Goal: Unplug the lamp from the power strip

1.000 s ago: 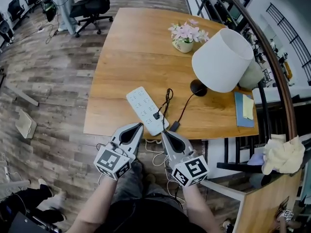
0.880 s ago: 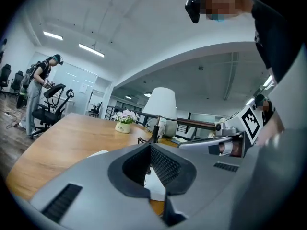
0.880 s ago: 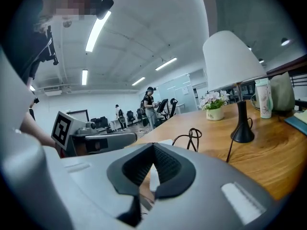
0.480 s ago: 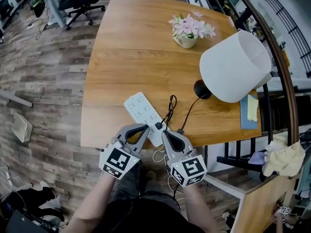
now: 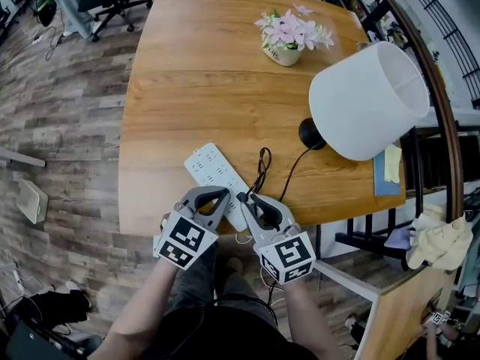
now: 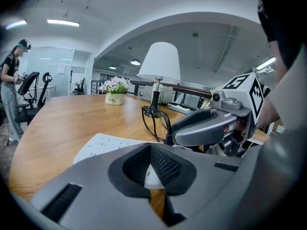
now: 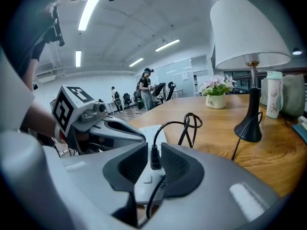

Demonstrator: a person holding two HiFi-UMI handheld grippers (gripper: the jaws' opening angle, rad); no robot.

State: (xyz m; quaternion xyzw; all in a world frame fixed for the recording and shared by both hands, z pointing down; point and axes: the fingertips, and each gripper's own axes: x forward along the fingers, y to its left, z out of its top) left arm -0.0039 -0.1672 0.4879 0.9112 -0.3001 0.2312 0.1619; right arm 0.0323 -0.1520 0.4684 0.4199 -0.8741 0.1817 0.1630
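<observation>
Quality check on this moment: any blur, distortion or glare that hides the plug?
Head view: sharp, evenly lit, table edges bowed, plug small but legible. Left gripper view: heavy fisheye with dark corners; power strip and lamp clear. Right gripper view: same fisheye, ceiling lights glare, yet the plug reads cleanly between the jaws of the right gripper, which have just been opening.

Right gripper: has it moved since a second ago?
Yes. The right gripper has advanced over the near end of the power strip; its jaws have just been opening and flank the plug without pressing it.
</observation>
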